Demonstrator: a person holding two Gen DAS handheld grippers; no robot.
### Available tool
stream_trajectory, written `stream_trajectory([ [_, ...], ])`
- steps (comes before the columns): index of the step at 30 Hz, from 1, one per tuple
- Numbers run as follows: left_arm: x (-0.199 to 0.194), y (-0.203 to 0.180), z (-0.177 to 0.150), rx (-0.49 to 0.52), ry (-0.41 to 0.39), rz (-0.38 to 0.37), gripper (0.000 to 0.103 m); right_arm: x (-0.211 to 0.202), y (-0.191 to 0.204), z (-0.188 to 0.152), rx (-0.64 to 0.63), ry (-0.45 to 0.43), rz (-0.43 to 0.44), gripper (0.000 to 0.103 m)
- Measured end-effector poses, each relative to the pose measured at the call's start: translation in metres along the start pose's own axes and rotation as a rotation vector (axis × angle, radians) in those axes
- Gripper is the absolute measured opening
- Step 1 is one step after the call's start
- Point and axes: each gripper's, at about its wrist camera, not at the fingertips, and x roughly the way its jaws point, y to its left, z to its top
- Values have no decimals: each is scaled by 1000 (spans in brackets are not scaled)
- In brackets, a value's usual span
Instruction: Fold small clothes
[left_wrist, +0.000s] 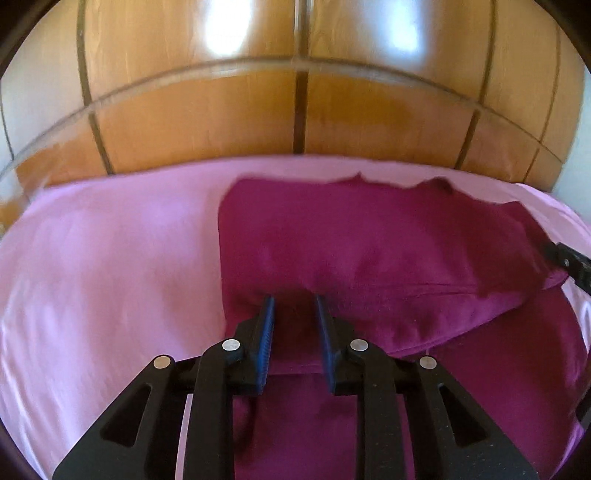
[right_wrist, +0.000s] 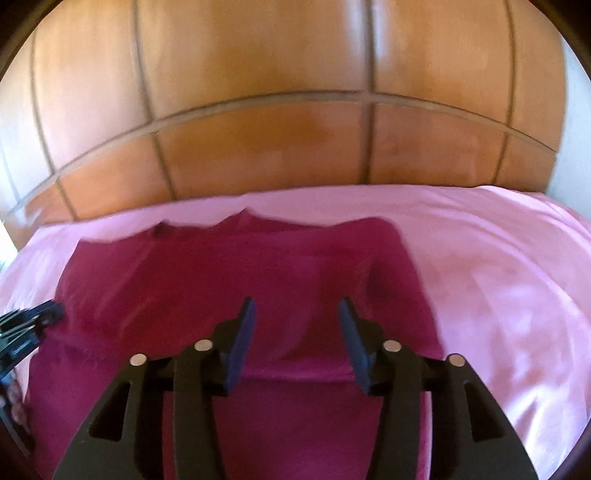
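Left wrist view, from the left: pale pink sheet (left_wrist: 110, 258) covering the bed, wooden panelled wardrobe (left_wrist: 258, 122) behind; at centre the left gripper (left_wrist: 294, 301), jaws parted with a clear gap between them and nothing clamped, poised over the near fold edge of the magenta garment (left_wrist: 351, 240); whether the fingertips touch the cloth cannot be told; the garment lies on the sheet with an upper layer doubled over a lower one, its far edge ragged against the pink; at the far right margin, the tip of the right gripper (left_wrist: 569, 258) at the garment's edge. Right wrist view, from the left: the left gripper's tip (right_wrist: 33, 321) at the margin; the garment (right_wrist: 221, 266) spread across the middle; the right gripper (right_wrist: 297, 306), released and wide, above the near hem; bare sheet (right_wrist: 498, 277) to the right. Judged stage: one fold seemingly laid, both tools let go; the next move calls for each gripper to close on an edge or corner, taking both layers, then carrying them across evenly to avoid dragging the sheet.
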Motion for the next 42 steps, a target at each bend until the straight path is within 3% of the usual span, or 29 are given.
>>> stream_trajectory([
  [4, 4, -2, -6, 6, -13, 31, 22, 16, -1, -11, -2, 49, -1, 49],
  [19, -13, 5, -20, -50, -45, 42, 22, 22, -10, -15, 43, 43, 26, 52],
  [22, -24, 4, -26, -44, -61, 32, 43, 22, -10, -14, 39, 42, 22, 52],
  [25, -37, 3, -33, -35, -83, 53, 57, 18, -9, -14, 38, 39, 18, 60],
  [32, -55, 16, -56, -64, -56, 47, 57, -5, -6, -21, 36, 46, 32, 80],
  [37, -63, 25, -74, -90, -27, 38, 57, -14, -13, -46, 36, 138, 38, 83],
  [42, -70, 30, -89, -102, -1, 23, 57, -34, -18, -67, 7, 157, 52, 87],
])
